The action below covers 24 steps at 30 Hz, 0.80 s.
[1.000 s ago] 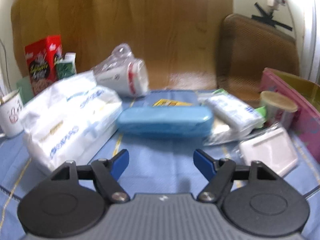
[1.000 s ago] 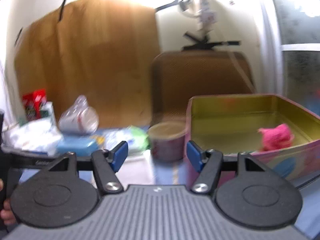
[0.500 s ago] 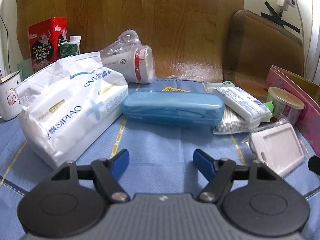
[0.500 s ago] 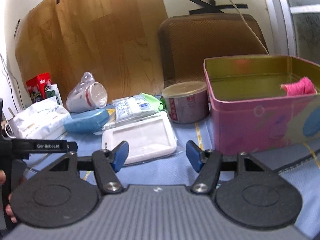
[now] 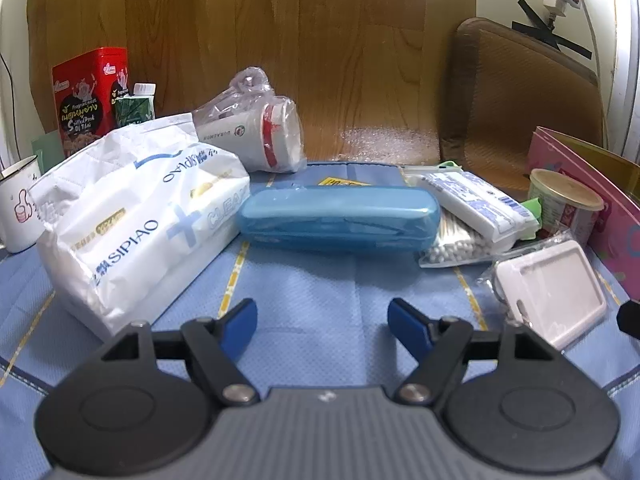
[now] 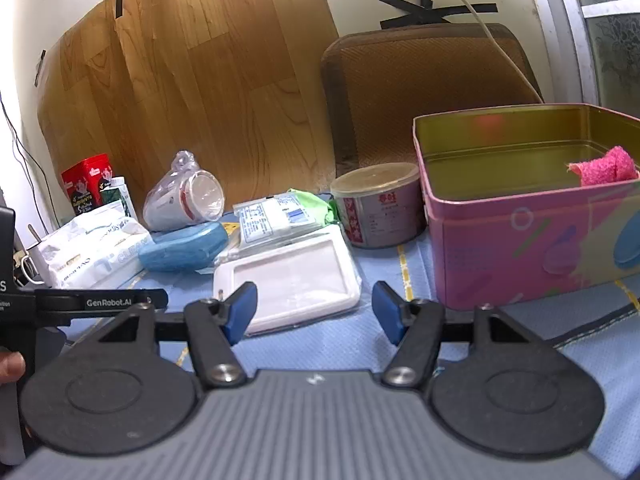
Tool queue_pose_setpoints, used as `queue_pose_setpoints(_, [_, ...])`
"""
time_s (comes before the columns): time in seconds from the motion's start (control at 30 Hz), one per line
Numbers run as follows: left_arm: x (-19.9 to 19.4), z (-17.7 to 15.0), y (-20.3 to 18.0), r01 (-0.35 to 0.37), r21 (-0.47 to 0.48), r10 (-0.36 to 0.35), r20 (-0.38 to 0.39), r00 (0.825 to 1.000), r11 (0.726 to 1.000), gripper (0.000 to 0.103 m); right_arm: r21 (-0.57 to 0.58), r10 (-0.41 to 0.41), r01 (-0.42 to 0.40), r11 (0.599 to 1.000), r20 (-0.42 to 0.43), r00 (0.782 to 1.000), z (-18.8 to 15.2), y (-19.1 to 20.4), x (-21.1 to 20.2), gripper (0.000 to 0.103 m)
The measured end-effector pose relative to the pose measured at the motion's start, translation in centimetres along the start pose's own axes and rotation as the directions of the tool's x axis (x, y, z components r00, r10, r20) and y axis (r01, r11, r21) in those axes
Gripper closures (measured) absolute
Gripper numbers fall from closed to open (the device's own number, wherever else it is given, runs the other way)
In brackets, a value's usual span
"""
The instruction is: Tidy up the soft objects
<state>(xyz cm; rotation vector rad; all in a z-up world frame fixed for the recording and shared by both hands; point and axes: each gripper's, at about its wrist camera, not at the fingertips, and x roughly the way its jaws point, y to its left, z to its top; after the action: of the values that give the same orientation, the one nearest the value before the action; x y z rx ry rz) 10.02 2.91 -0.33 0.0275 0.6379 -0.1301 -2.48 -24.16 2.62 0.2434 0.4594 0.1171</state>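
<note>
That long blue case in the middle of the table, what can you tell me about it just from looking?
The blue case is a long, slim, rounded box of translucent plastic, glossy, with a seam running along its length, and shut. It lies flat on the blue cloth, crosswise to the left camera. Its left end meets the white tissue pack; its right end sits against the bag of cotton swabs. A yellow label peeks out behind it. Neither pair of tongs touches it.

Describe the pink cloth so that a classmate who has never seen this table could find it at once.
Start at the pink tin box standing open on the right of the blue tablecloth. Look inside, against its right end: the pink cloth lies bunched there. It is the only thing in the box, fuzzy and bright pink, unlike the wrapped packets and hard cases outside.
</note>
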Motion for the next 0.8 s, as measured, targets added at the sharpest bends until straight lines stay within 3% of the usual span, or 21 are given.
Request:
queue_pose_setpoints(0.37, [-0.1,0.0,0.1,0.02,0.001,-0.02,0.001,1.0,1.0,0.026,0.002,-0.011,0.011,1.0,-0.01,1.0,0.0,0.1,0.1,0.037])
queue_pose_setpoints(0.8, [-0.3,-0.1,0.5,0.059,-0.046,-0.059,0.012,0.998,0.997,0.026,0.029,0.0,0.004,1.0,-0.114,0.993,1.1,-0.4,2.9,0.031])
